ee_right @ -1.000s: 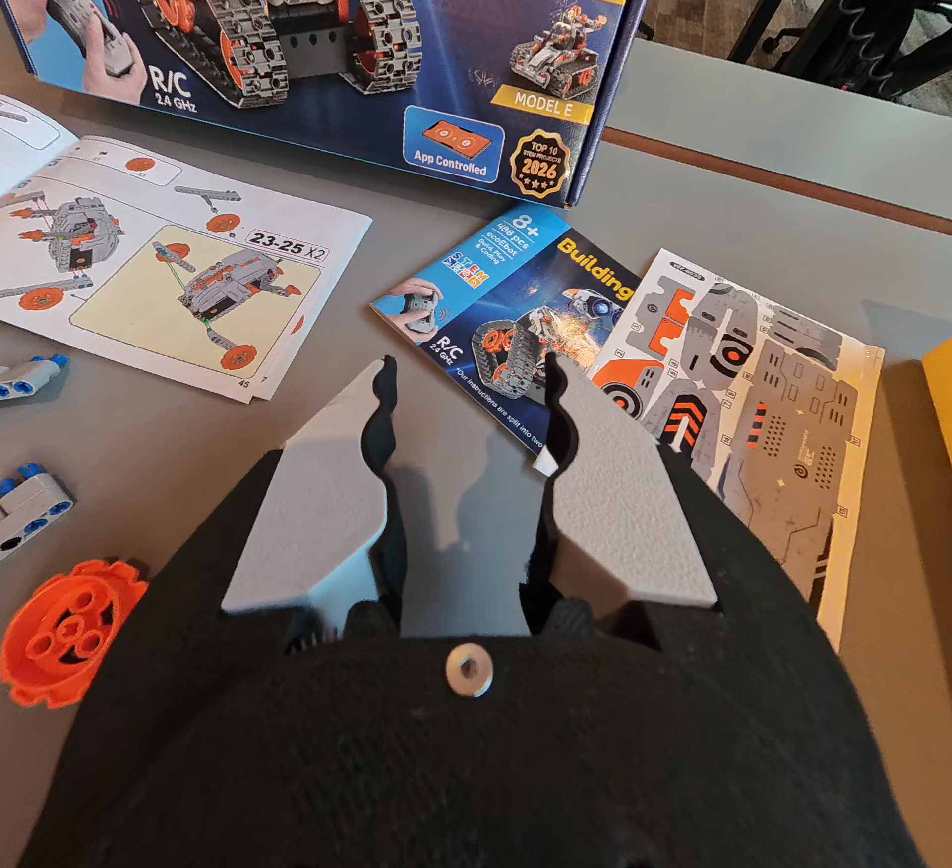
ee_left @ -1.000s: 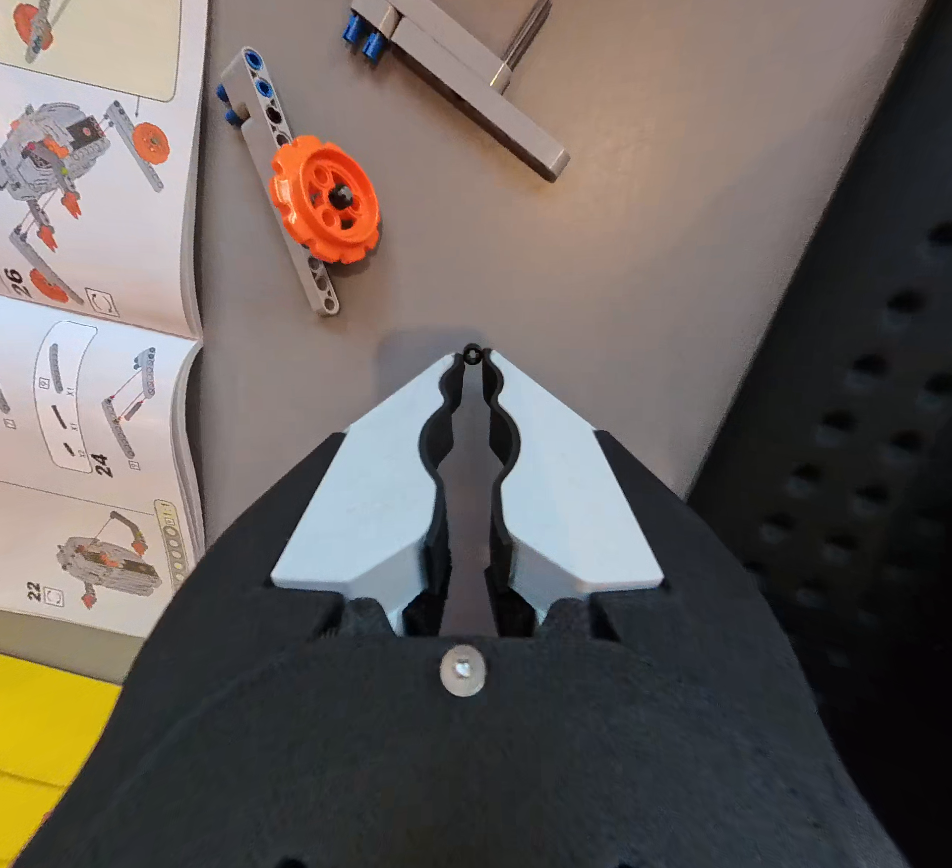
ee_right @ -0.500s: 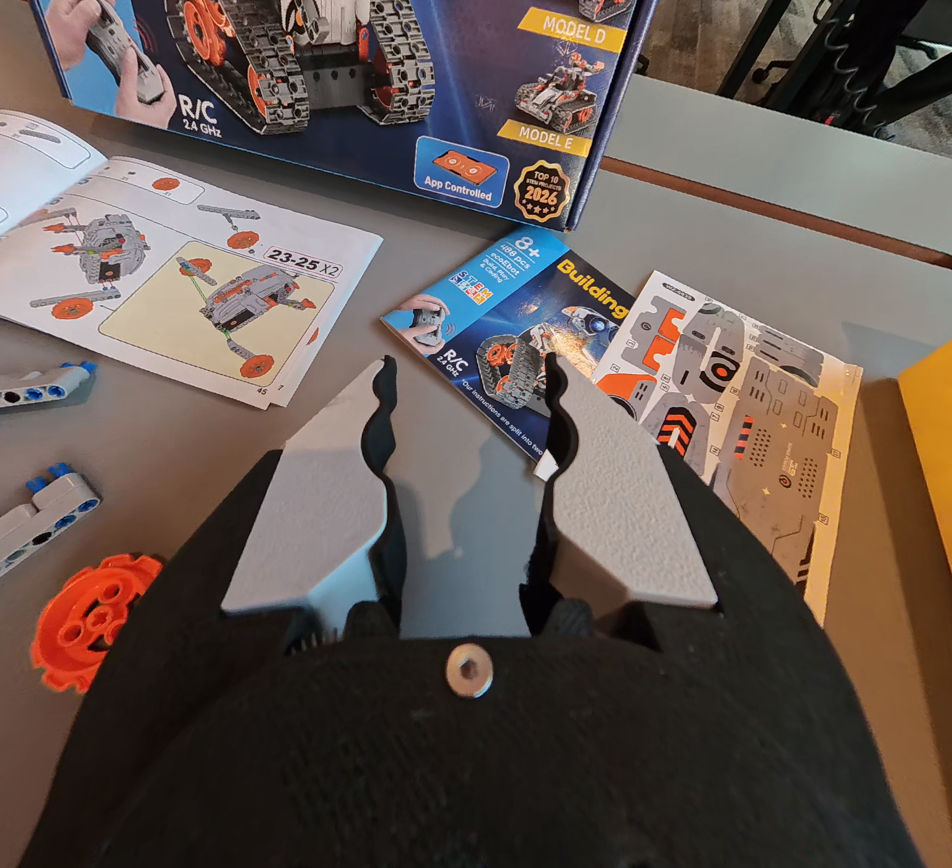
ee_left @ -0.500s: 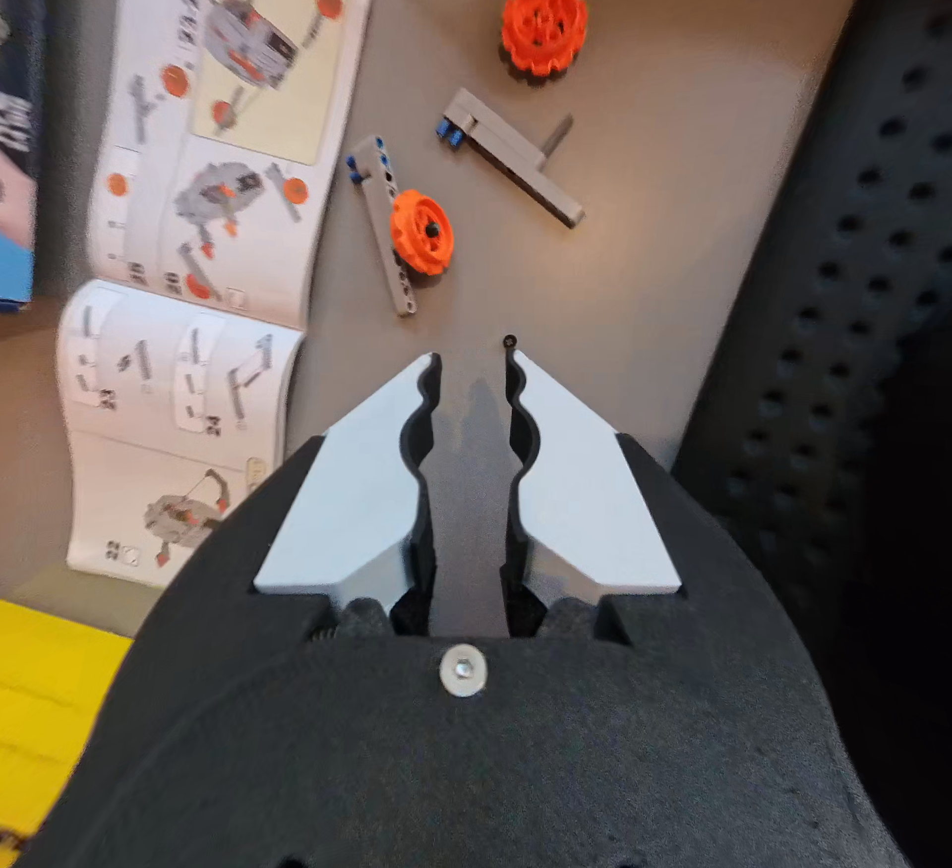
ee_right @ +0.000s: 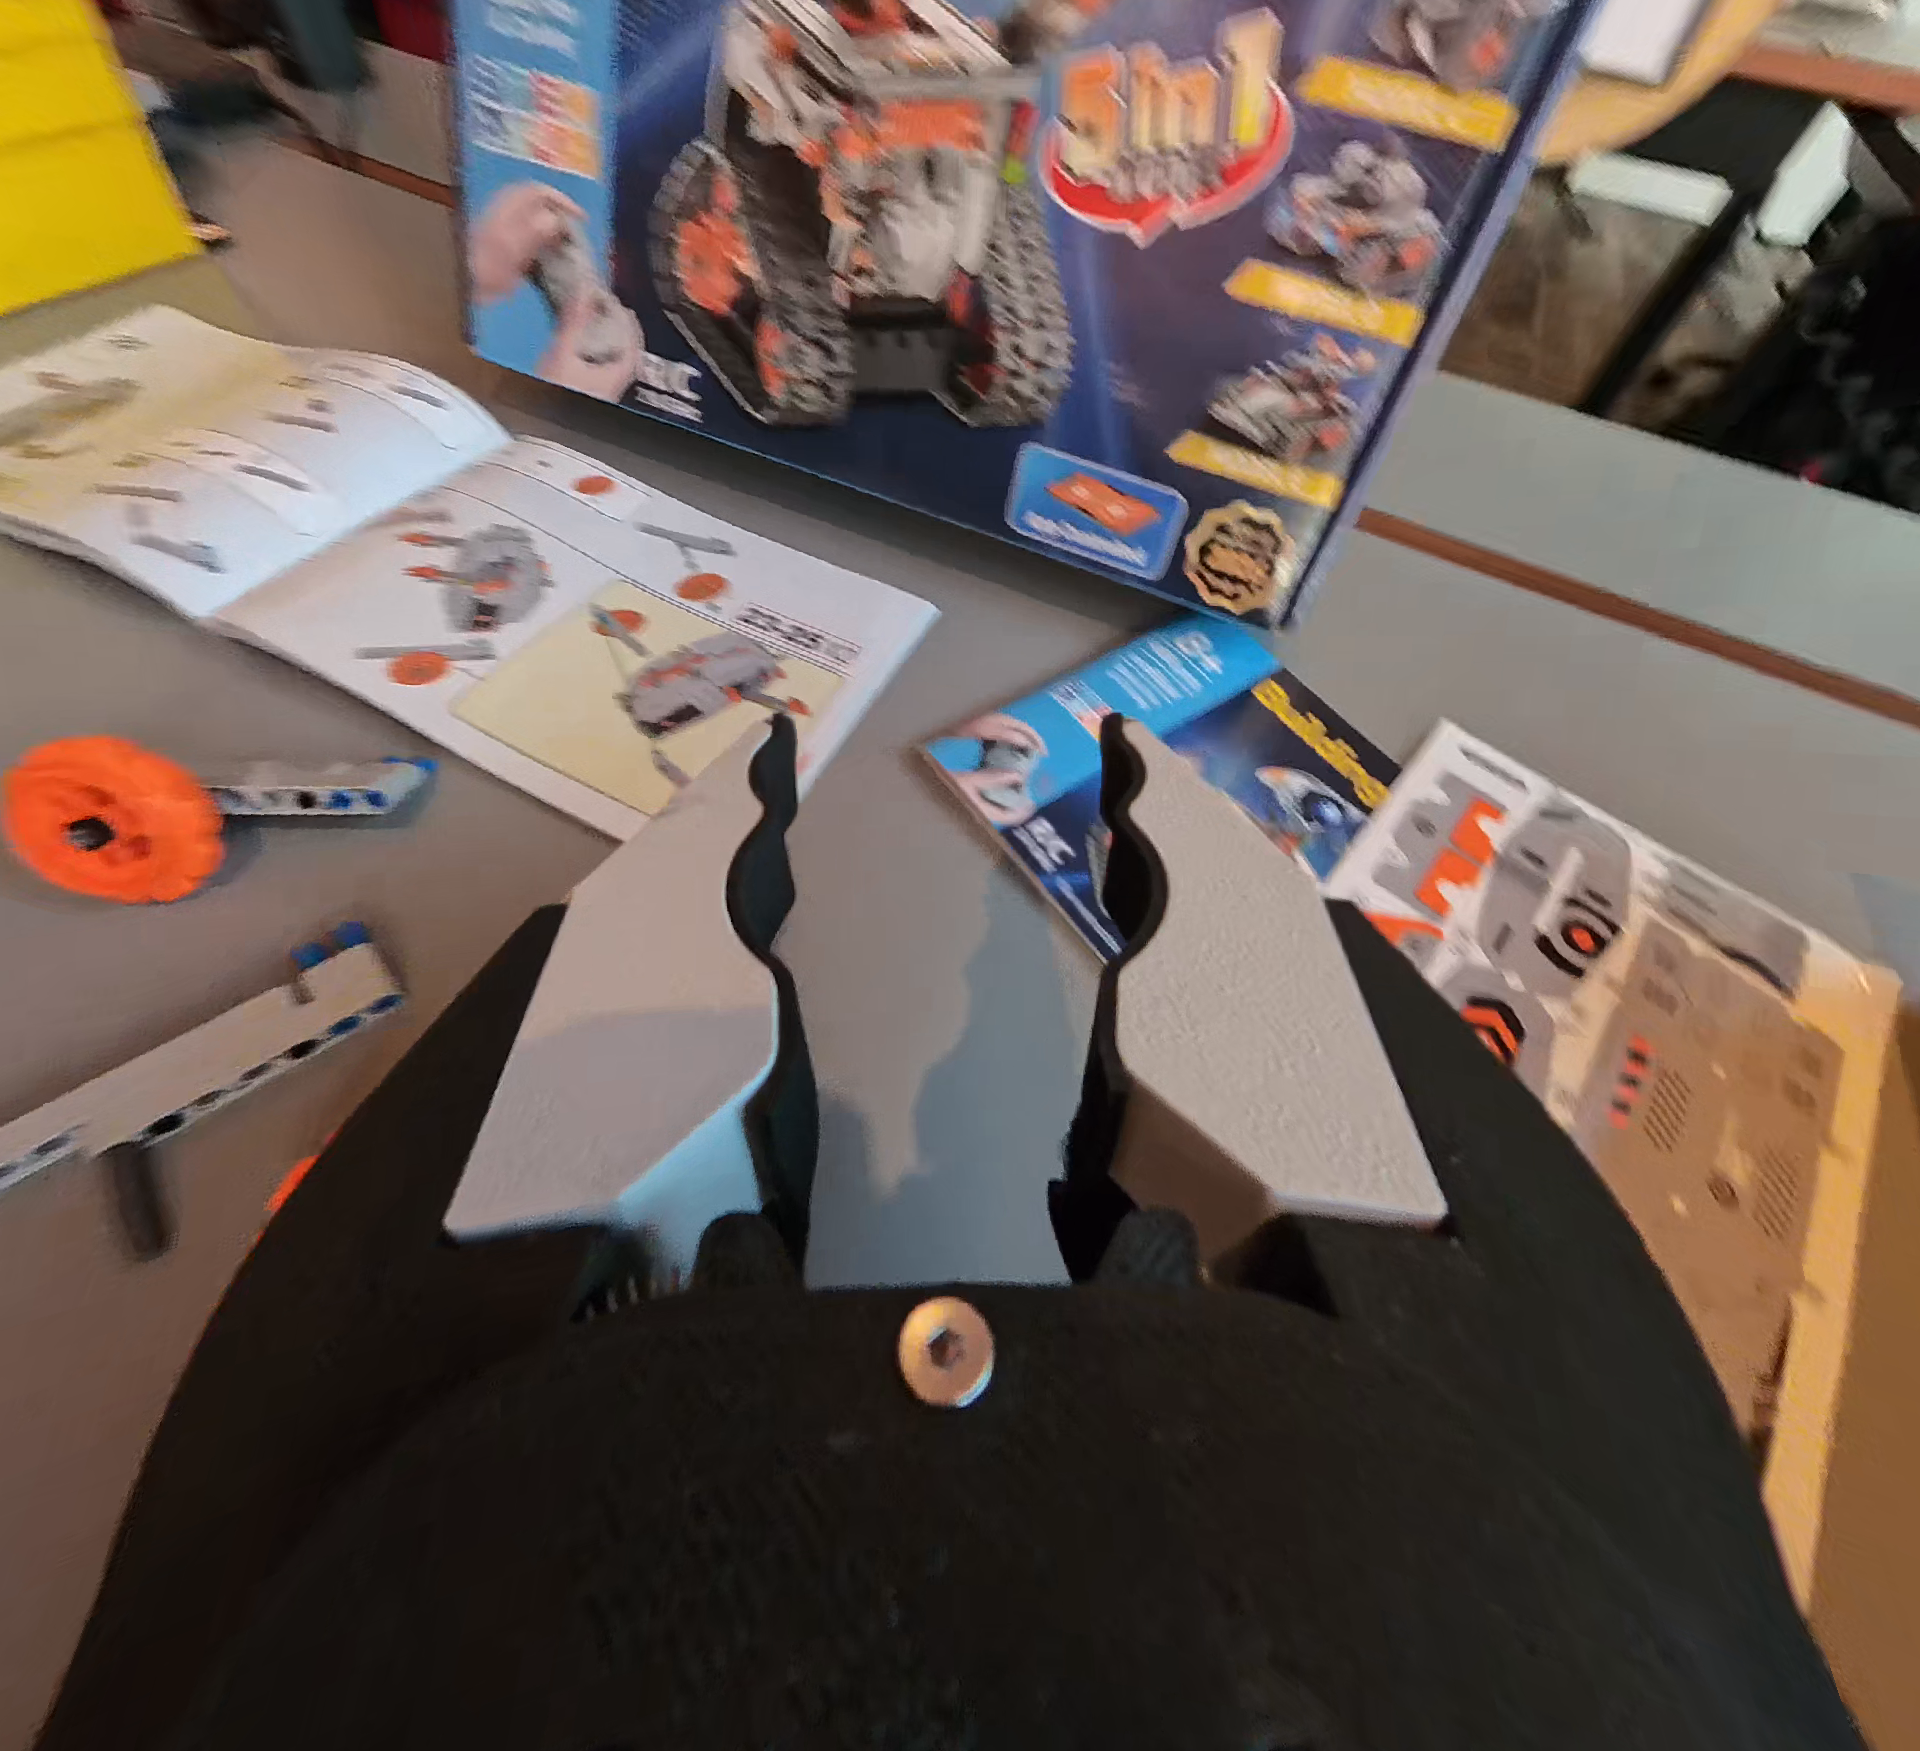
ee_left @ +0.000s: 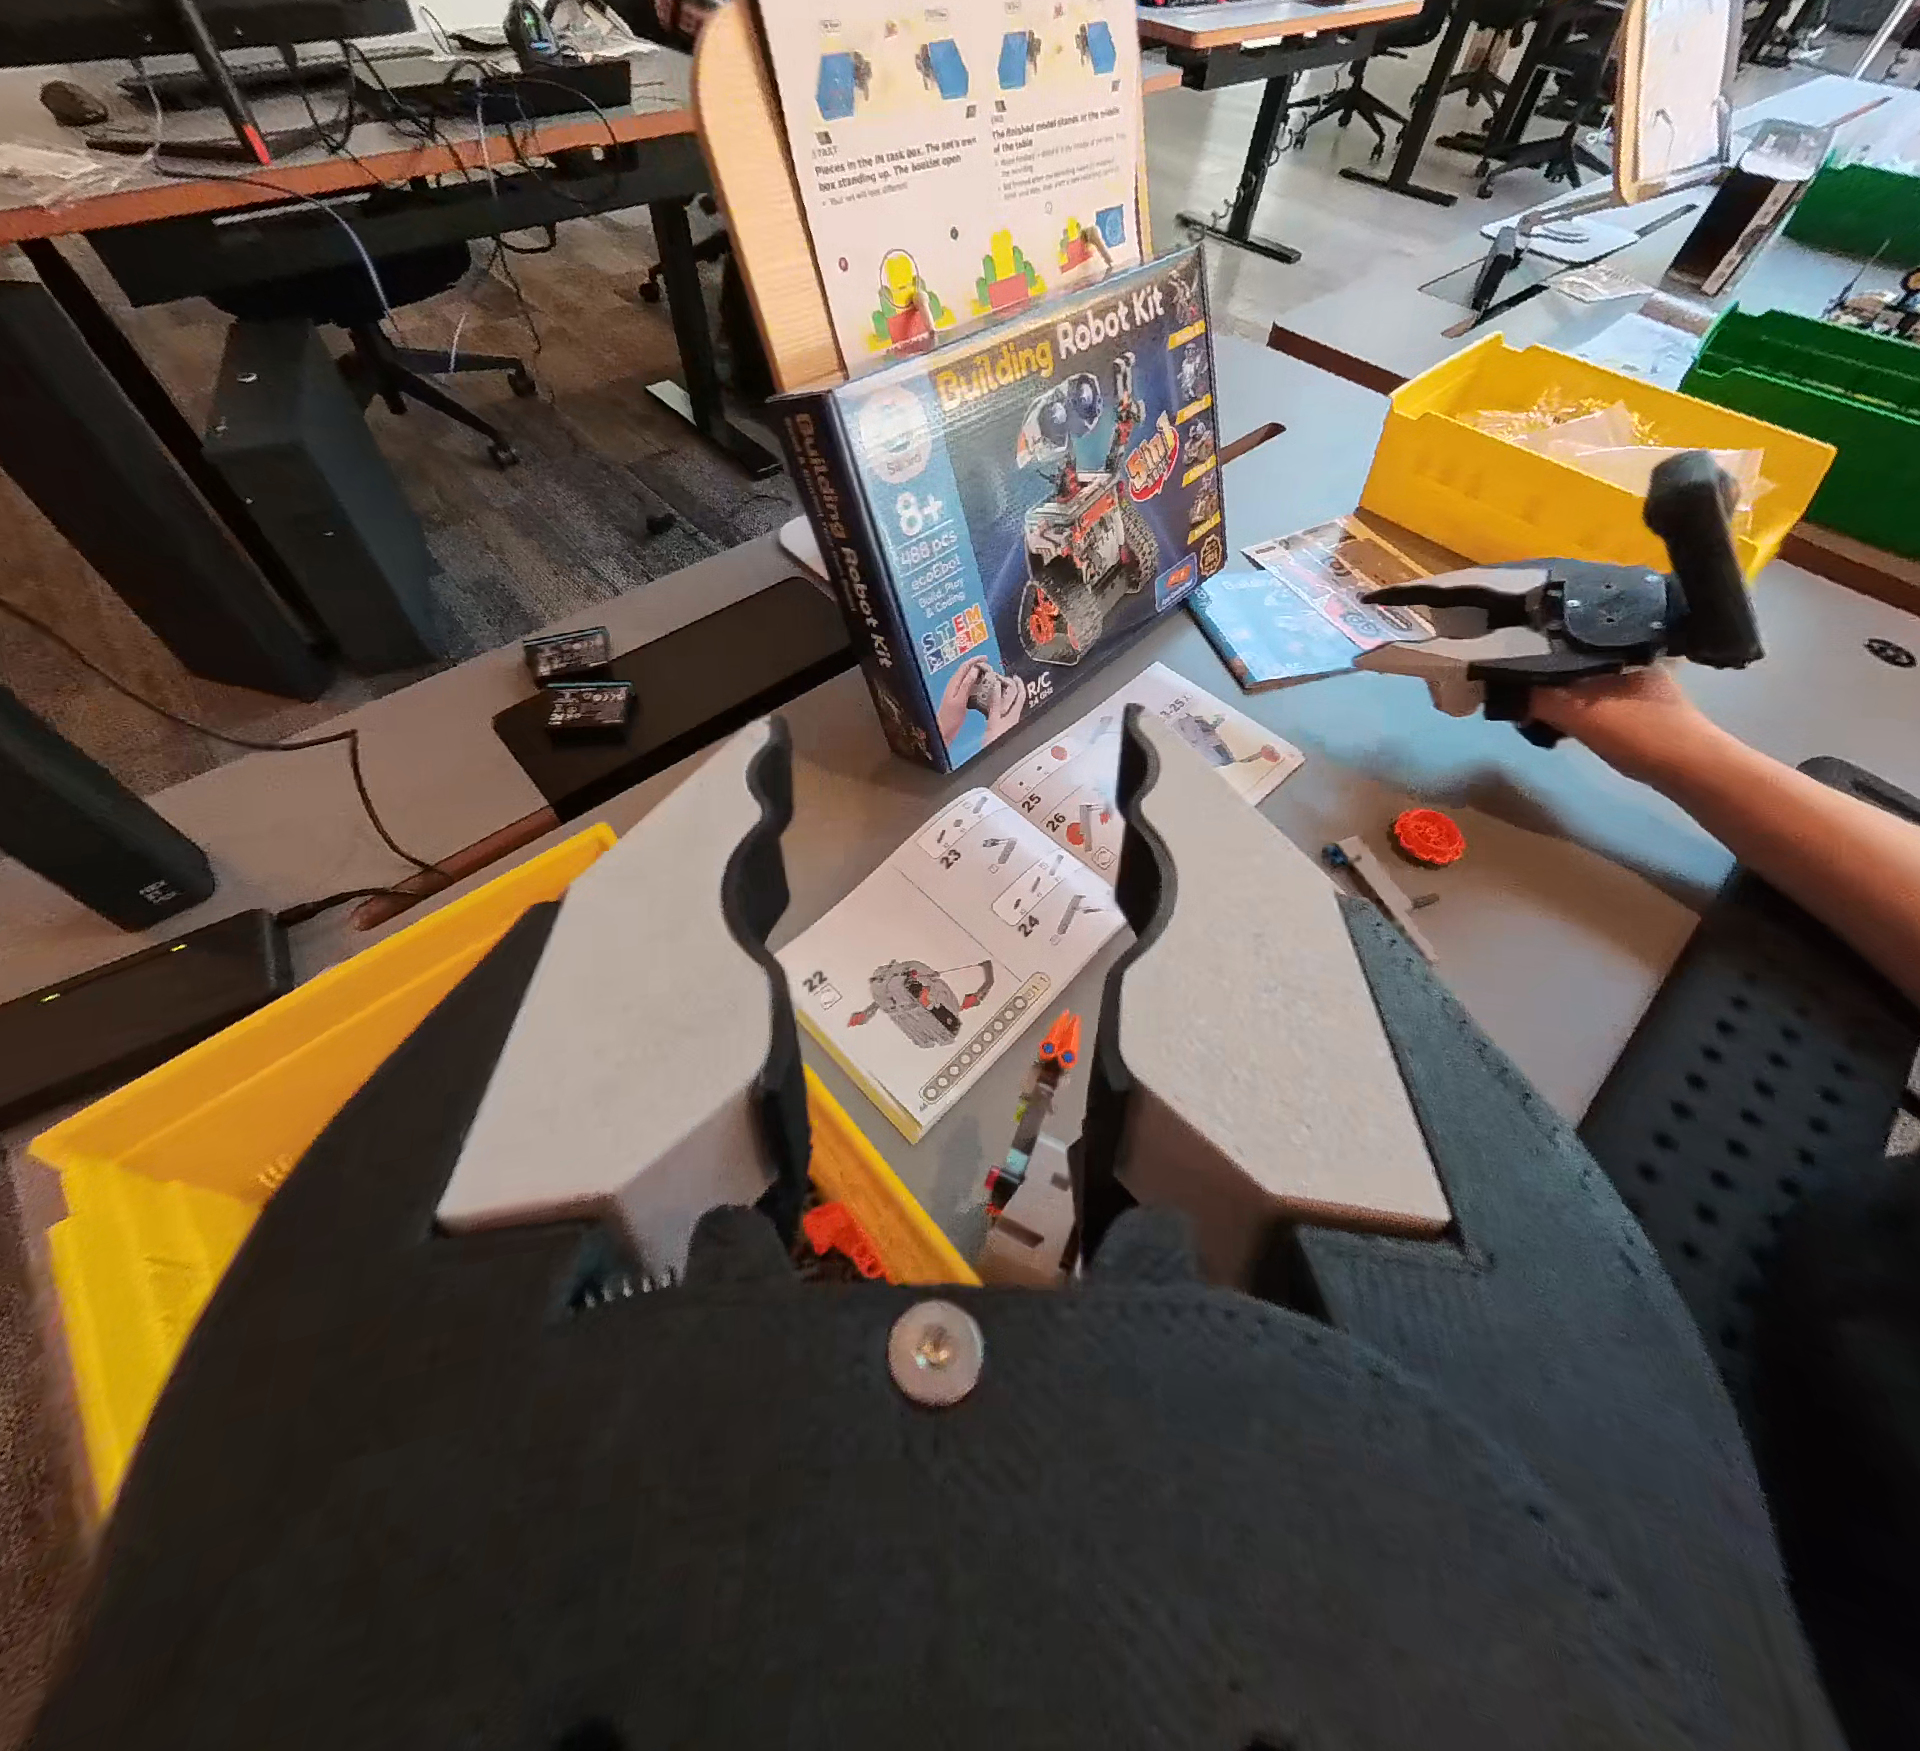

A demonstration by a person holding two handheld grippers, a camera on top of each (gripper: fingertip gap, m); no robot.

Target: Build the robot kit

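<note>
- Yellow bin (ee_left: pixel 260 1067), lower left of the left wrist view: smooth plastic walls; orange and dark building pieces (ee_left: pixel 836 1234) lie in the corner seen between the fingers. A second yellow bin (ee_left: pixel 1538 475) at the far right of the grey table (ee_left: pixel 1538 995) holds clear crinkled bags.
- Left gripper (ee_left: pixel 948 745): jaws spread wide, holding nothing, raised above the open instruction booklet (ee_left: pixel 956 943). One second ago the same jaws were pinched on a tiny black ring just above the tabletop; half a second ago they had parted, and the ring sat at the right fingertip.
- Right gripper (ee_right: pixel 943 745): jaws apart, empty, over bare table between the booklet (ee_right: pixel 499 579) and a blue glossy leaflet (ee_right: pixel 1164 714); its opening matches the earlier frames. In the left wrist view it (ee_left: pixel 1382 631) is held in a hand (ee_left: pixel 1600 704).
- Parts on the table: a toothed orange wheel (ee_right: pixel 109 818) mounted on a grey perforated beam (ee_right: pixel 322 792); a longer grey beam (ee_right: pixel 208 1067) with blue pins; a loose orange wheel (ee_left: pixel 1429 837).
- Upright printed cardboard box (ee_right: pixel 987 195) behind the booklet; flat sticker sheet (ee_right: pixel 1621 995) beside the leaflet.
</note>
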